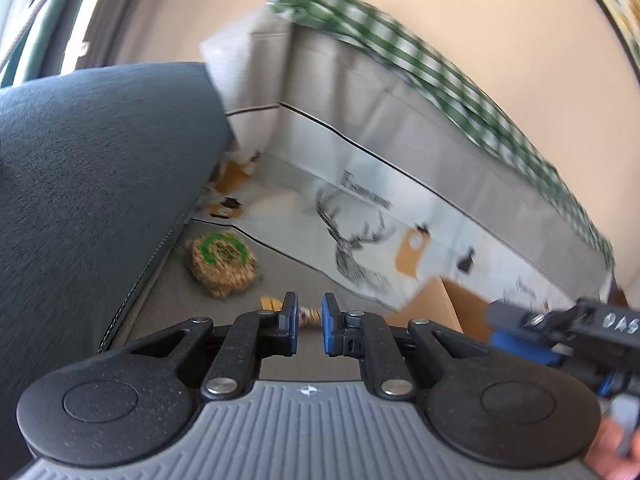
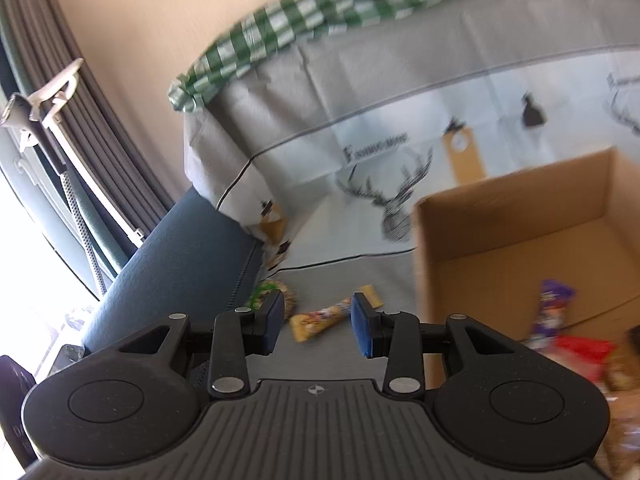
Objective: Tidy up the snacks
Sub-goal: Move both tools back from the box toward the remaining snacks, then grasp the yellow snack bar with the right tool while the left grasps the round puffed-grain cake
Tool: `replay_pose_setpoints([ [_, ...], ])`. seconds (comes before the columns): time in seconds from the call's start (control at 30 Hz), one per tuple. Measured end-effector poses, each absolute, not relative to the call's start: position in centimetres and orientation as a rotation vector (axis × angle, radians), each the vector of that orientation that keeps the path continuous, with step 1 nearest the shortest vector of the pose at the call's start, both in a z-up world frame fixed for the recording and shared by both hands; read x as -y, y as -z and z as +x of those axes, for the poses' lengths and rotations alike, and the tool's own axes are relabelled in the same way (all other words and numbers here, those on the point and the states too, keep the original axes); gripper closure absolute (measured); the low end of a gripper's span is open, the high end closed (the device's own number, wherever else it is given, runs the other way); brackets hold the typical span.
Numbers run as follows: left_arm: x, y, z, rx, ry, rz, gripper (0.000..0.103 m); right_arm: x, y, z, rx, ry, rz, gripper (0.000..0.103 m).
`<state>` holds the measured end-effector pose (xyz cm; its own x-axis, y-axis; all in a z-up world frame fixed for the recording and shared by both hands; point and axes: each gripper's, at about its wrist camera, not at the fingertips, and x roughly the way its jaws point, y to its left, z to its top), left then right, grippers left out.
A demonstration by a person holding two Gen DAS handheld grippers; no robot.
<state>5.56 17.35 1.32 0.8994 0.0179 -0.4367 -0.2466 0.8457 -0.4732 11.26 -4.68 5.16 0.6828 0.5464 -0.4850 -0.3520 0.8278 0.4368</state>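
- The surface is a sofa seat covered by a grey cloth (image 2: 340, 280); the same cloth, with a pale printed band showing a stag's head (image 2: 394, 204), runs up the backrest beyond both pairs of fingers.
- A green-and-white checked cloth (image 2: 288, 28) lies along the top of the backrest, with a plain beige wall (image 2: 132, 20) above it.
- A dark blue armrest (image 1: 92, 168) rises to the left of the fingers in both views; in the right wrist view grey curtains (image 2: 80, 92) and a bright window stand further left.
- The left gripper (image 1: 310, 320) has its fingers nearly together with a narrow gap and nothing between the pads.
- Just beyond its fingertips lies a yellow snack wrapper (image 1: 308, 314), mostly hidden; further ahead and left, by the armrest, lies a round cracker pack with a green ring label (image 1: 222, 262).
- The right gripper (image 2: 318, 328) has its fingers parted and empty; a yellow snack bar (image 2: 320, 318) lies on the seat just past the gap.
- An open cardboard box (image 2: 520, 220) stands right of the right fingers, with a purple packet (image 2: 552, 308) and a red packet (image 2: 584, 348) inside.
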Motion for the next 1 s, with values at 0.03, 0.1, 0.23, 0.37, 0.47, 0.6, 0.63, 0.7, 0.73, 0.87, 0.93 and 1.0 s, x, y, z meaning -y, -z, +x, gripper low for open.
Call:
replay_pose_setpoints([
  [0.03, -17.7, -1.2, 6.1, -0.426, -0.163, -0.564, 0.088, 3.9, -4.7, 12.2, -0.665, -0.516, 0.336, 0.063],
  [0.1, -18.4, -0.6, 7.5, -0.46, -0.22, -0.585, 0.085, 2.2, -3.4, 14.1, -0.713, -0.507, 0.346, 0.063],
  [0.23, -19.6, 0.6, 9.4, -0.521, -0.326, -0.649, 0.084, -0.9, -0.4, 18.1, -0.819, -0.462, 0.354, 0.056],
  [0.37, -20.0, 0.8, 10.4, -0.503, -0.368, -0.674, 0.067, -3.4, 2.7, 22.0, -0.912, -0.408, 0.33, 0.04],
  [0.47, -20.1, 1.1, 11.4, -0.506, -0.385, -0.693, 0.056, -4.6, 5.0, 24.7, -0.983, -0.353, 0.326, 0.034],
  [0.6, -21.1, 1.8, 12.8, -0.497, -0.425, -0.737, 0.052, -5.9, 7.5, 26.6, -1.071, -0.316, 0.323, 0.036],
  [0.63, -21.4, 2.1, 13.2, -0.501, -0.431, -0.748, 0.049, -6.4, 7.9, 26.9, -1.089, -0.312, 0.302, 0.04],
  [0.7, -22.1, 2.7, 14.1, -0.517, -0.441, -0.788, 0.044, -7.1, 8.4, 27.1, -1.11, -0.335, 0.261, 0.077],
  [0.73, -22.3, 2.9, 14.4, -0.52, -0.449, -0.793, 0.038, -7.3, 8.4, 26.9, -1.105, -0.354, 0.233, 0.08],
  [0.87, -22.9, 3.7, 16.7, -0.564, -0.477, -0.769, 0.02, -8.0, 6.7, 25.3, -1.036, -0.377, 0.066, 0.094],
  [0.93, -23.2, 4.2, 17.8, -0.58, -0.474, -0.756, 0.016, -7.7, 5.8, 24.2, -1.014, -0.4, 0.027, 0.094],
  [1.0, -23.3, 4.7, 19.2, -0.616, -0.472, -0.721, 0.013, -7.4, 5.3, 23.3, -0.998, -0.408, -0.013, 0.094],
])
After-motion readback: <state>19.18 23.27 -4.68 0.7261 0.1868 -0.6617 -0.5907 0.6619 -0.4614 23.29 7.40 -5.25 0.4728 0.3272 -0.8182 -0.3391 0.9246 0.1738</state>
